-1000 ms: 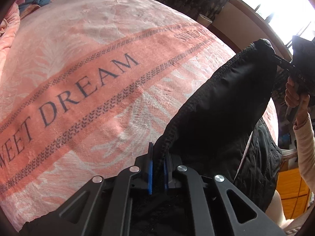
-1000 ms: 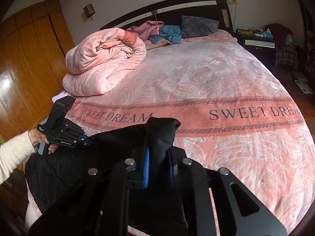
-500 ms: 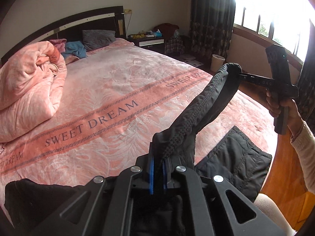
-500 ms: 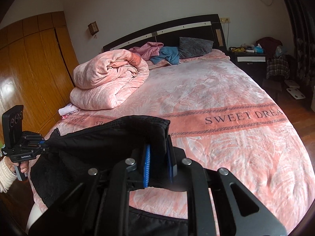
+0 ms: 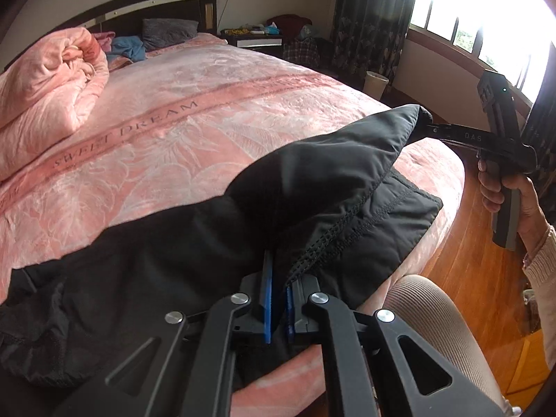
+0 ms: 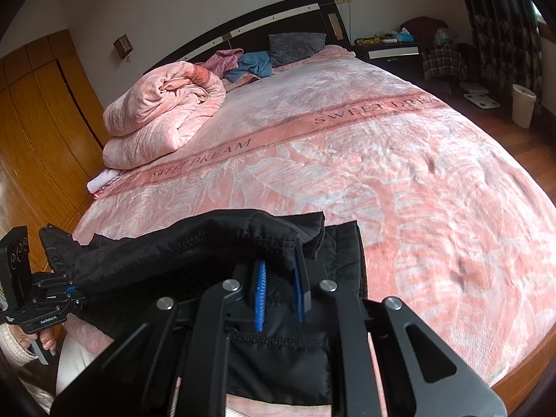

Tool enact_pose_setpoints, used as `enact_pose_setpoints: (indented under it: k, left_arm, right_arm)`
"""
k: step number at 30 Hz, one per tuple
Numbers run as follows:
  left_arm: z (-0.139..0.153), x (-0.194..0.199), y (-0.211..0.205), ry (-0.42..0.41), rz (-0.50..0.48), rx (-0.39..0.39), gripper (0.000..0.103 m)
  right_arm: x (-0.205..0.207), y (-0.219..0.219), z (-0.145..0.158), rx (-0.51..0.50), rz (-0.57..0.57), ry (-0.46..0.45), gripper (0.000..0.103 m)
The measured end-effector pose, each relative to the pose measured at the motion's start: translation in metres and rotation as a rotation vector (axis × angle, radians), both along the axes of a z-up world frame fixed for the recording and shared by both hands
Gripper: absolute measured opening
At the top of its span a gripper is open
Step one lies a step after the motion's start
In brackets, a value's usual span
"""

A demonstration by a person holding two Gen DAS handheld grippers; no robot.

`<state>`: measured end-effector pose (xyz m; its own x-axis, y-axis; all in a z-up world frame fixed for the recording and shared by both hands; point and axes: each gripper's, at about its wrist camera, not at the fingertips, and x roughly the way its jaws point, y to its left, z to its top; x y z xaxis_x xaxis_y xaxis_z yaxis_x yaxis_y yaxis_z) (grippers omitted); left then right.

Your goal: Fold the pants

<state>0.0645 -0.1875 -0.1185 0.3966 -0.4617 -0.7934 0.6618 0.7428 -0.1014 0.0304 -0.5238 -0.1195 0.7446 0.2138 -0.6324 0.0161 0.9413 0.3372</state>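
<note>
Black pants held up by both grippers over the near edge of the pink bedspread.

The pants [image 5: 312,180] hang stretched between the two tools — the left gripper [image 5: 278,295] has its blue-padded jaws pinched on a stitched hem, and the right gripper [image 6: 279,288] has its pads closed on a fold of the same cloth. The lower layer of the pants lies flat on the bedspread [image 6: 382,160], at its near edge, well apart from the rolled pink quilt [image 6: 163,114] up by the headboard [image 6: 264,24]. The bedspread's "SWEET DREAM" band runs between the pants and that quilt — untouched by either.
</note>
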Motion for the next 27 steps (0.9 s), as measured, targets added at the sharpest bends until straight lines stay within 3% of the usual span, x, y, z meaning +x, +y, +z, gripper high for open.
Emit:
enact_pose_setpoints:
  k: [6,9,10,11,13,14,16,18,21,24,27]
  left_arm:
    - [-0.056,-0.005,-0.006,0.103,0.041,0.046,0.007]
    - [-0.063,-0.006,-0.008,0.090,0.051,0.055,0.009]
    - [-0.063,-0.008,-0.008,0.086,0.054,0.058,0.010]
    - [-0.061,-0.010,-0.009,0.084,0.052,0.059,0.010]
    - [-0.056,-0.014,-0.009,0.080,0.041,0.070,0.013]
    - [-0.054,-0.017,-0.009,0.077,0.036,0.080,0.016]
    - [-0.050,-0.022,-0.006,0.078,0.038,0.096,0.042]
    - [-0.042,-0.028,0.001,0.075,0.047,0.076,0.048]
    - [-0.027,-0.034,0.011,0.068,0.093,0.025,0.073]
    - [-0.014,-0.025,0.017,0.049,0.191,-0.031,0.074]
    - [-0.010,-0.009,0.013,0.070,0.306,-0.038,0.074]
  right_arm:
    - [-0.024,0.009,-0.040,-0.057,-0.019,0.120,0.012]
    - [-0.033,0.013,-0.056,-0.117,-0.024,0.191,0.025]
    - [-0.036,0.013,-0.058,-0.124,-0.024,0.210,0.043]
    - [-0.040,0.013,-0.058,-0.123,-0.029,0.210,0.048]
    - [-0.049,0.010,-0.052,-0.081,-0.032,0.197,0.048]
    - [-0.055,0.007,-0.048,-0.043,-0.037,0.190,0.048]
    - [-0.064,-0.001,-0.041,0.063,-0.047,0.171,0.051]
    - [-0.070,-0.008,-0.030,0.186,-0.053,0.132,0.058]
    - [-0.070,-0.007,-0.027,0.305,-0.058,0.128,0.062]
    - [-0.059,0.008,-0.031,0.307,-0.067,0.198,0.062]
    - [-0.050,0.027,-0.035,0.304,-0.080,0.240,0.061]
